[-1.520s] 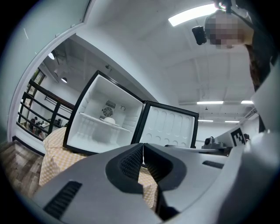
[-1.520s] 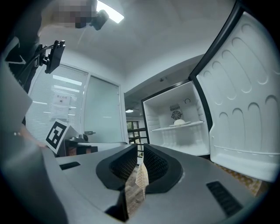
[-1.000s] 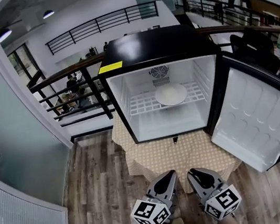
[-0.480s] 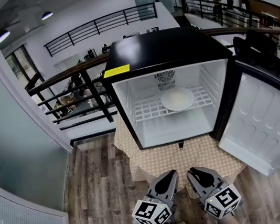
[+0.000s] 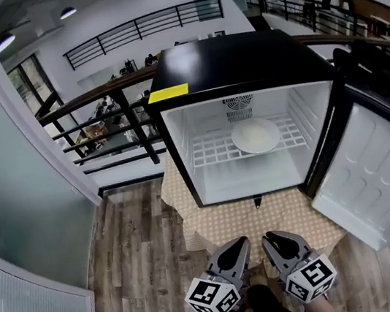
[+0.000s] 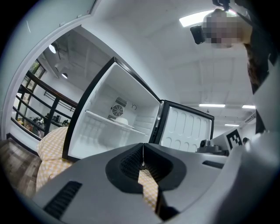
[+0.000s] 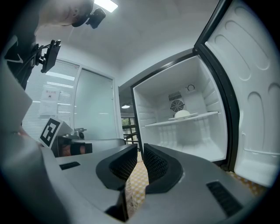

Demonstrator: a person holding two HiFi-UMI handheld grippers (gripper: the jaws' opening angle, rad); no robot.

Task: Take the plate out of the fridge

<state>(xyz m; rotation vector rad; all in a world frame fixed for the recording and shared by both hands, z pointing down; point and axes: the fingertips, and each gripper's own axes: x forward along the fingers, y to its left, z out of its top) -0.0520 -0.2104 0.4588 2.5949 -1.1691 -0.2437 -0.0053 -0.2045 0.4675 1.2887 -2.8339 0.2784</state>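
Note:
A round white plate (image 5: pixel 255 135) lies on the wire shelf inside a small black fridge (image 5: pixel 239 63), whose door (image 5: pixel 376 173) hangs wide open to the right. The plate (image 6: pixel 122 121) shows small in the left gripper view, and in the right gripper view the plate (image 7: pixel 182 114) sits below the fan. Both grippers are held low, side by side, well short of the fridge. My left gripper (image 5: pixel 239 244) (image 6: pixel 142 151) is shut, tips touching, holding nothing. My right gripper (image 5: pixel 270 239) (image 7: pixel 140 151) has a narrow gap between its jaws, also holding nothing.
The fridge stands on a table under a checkered cloth (image 5: pixel 242 218). A dark railing (image 5: pixel 121 112) runs behind it over a lower floor. A glass wall (image 5: pixel 7 183) lines the left side. Wood flooring (image 5: pixel 140 272) lies in front.
The fridge has shifted slightly right and grown a little larger in the head view as the camera moved. Both grippers keep the same place and pose.

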